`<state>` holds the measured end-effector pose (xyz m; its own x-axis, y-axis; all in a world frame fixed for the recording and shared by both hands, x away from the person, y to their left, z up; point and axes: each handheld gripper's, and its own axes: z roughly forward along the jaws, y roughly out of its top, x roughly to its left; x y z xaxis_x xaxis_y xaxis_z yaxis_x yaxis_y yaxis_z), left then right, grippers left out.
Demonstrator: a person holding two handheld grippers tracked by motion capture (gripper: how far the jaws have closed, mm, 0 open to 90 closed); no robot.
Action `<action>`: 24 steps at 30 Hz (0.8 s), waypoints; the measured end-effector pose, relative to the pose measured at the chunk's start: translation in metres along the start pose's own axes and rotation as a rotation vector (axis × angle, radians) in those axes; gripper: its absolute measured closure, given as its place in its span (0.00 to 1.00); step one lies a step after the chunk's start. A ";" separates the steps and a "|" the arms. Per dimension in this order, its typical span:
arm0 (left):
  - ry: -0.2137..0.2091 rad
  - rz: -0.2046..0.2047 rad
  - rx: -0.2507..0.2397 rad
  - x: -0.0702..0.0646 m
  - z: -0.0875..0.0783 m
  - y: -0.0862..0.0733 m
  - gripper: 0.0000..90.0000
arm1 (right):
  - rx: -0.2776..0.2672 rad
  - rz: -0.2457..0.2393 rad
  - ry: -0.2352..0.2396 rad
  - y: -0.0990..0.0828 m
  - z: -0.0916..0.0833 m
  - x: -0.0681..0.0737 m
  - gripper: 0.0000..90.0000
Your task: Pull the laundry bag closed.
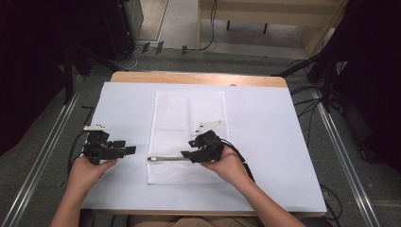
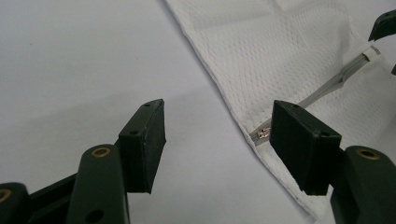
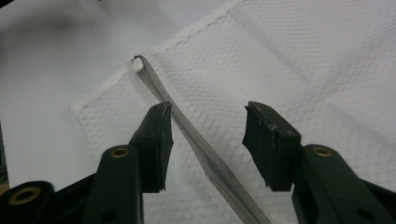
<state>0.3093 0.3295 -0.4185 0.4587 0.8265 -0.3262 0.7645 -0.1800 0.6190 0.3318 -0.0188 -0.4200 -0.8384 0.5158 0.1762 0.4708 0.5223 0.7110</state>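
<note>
Two claws sit low over the desk (image 1: pixel 265 142), one in each of the person's hands. The left claw (image 1: pixel 126 150) hovers over the white sheet near the desk's left edge, jaws spread apart and gripping nothing, pointing toward the mesh bag (image 1: pixel 189 118). That white bag lies flat around the desk's middle, its grey zipper (image 1: pixel 166 159) running across near the bag's front end. The right claw (image 1: pixel 188 155) hangs just above the zipper's right stretch, jaws released and straddling the zipper strip without pinching it.
</note>
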 end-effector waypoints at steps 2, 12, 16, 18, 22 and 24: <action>-0.002 0.000 -0.001 0.000 0.000 0.000 0.41 | 0.008 0.006 0.010 0.001 0.004 0.002 0.63; -0.015 0.009 -0.001 0.002 0.004 0.003 0.41 | 0.020 -0.011 0.043 0.007 0.025 0.015 0.71; -0.013 0.006 -0.003 0.002 0.004 0.004 0.41 | 0.027 -0.014 0.050 0.008 0.030 0.019 0.71; -0.014 0.011 -0.001 0.002 0.004 0.005 0.41 | 0.027 -0.015 0.056 0.009 0.034 0.022 0.71; -0.011 0.006 -0.005 0.002 0.005 0.005 0.41 | 0.037 -0.007 0.071 0.011 0.041 0.026 0.73; -0.012 0.006 -0.004 0.002 0.005 0.006 0.41 | 0.040 0.001 0.075 0.012 0.044 0.027 0.75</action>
<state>0.3167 0.3276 -0.4190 0.4683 0.8193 -0.3308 0.7603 -0.1828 0.6234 0.3269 0.0311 -0.4364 -0.8556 0.4645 0.2285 0.4808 0.5495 0.6833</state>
